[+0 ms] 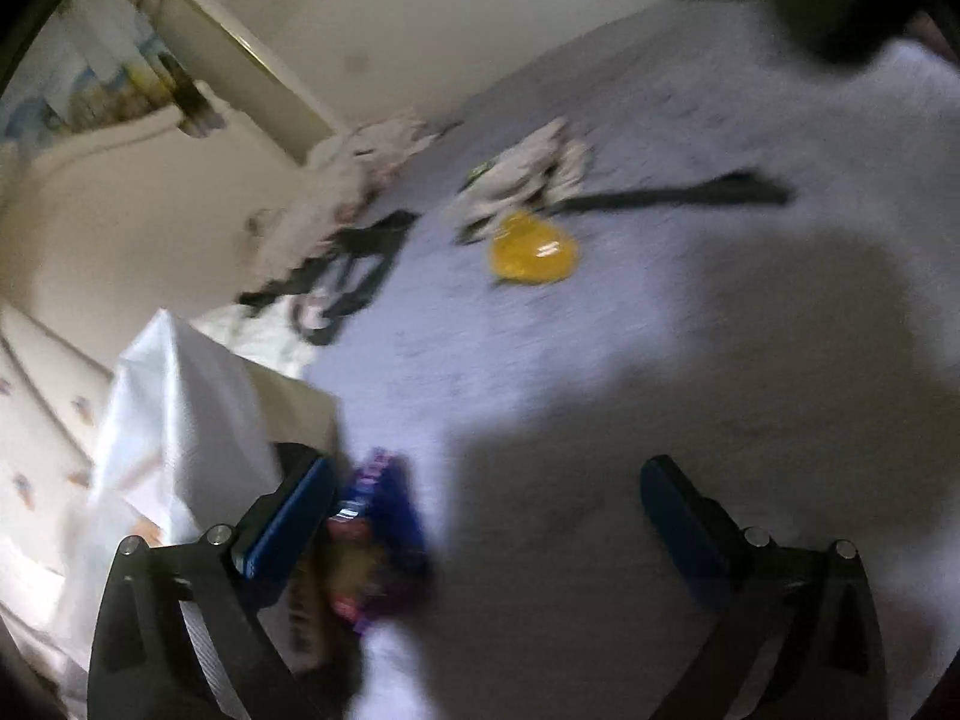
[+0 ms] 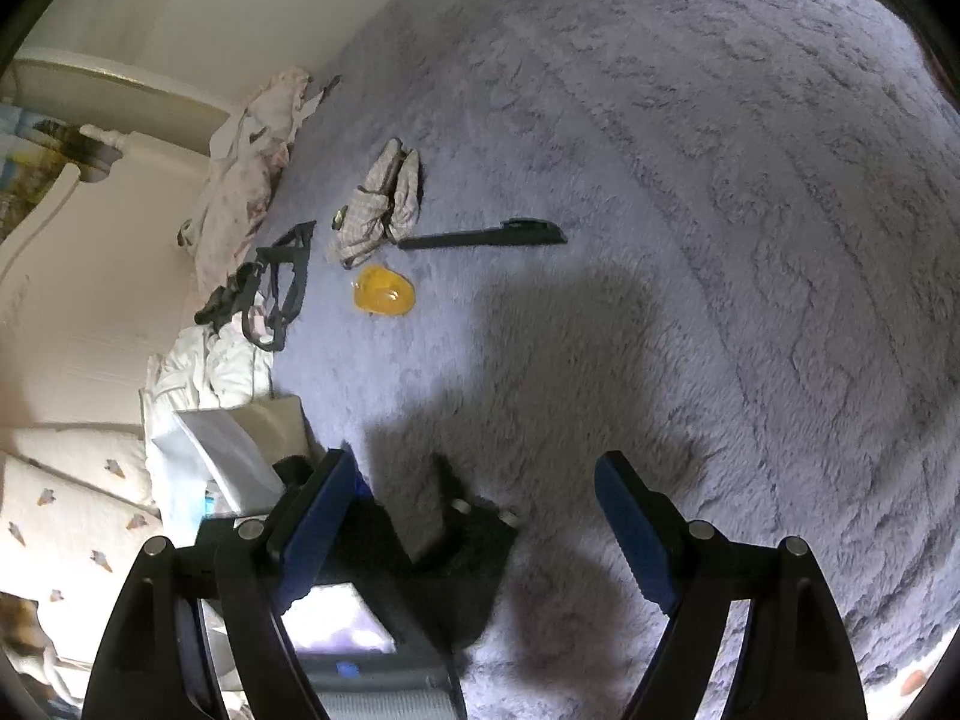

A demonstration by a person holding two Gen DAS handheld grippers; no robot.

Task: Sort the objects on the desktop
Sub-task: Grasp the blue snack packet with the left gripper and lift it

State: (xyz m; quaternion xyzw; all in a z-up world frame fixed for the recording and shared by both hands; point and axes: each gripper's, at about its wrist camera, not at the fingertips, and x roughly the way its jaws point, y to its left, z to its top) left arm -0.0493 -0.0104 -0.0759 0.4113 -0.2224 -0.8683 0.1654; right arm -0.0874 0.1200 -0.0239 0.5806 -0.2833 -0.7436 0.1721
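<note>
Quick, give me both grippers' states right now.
Left gripper: open wide, holding nothing; a purple snack packet lies by its left finger.
Right gripper: open, holding nothing.

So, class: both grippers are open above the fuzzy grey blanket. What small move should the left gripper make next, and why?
Probably lift the left gripper clear and head towards the yellow object. Its jaws stand wide, and the purple snack packet lies loose beside the left finger, next to the white bag, so nothing is held. The yellow object lies unsorted on the blanket.
</note>
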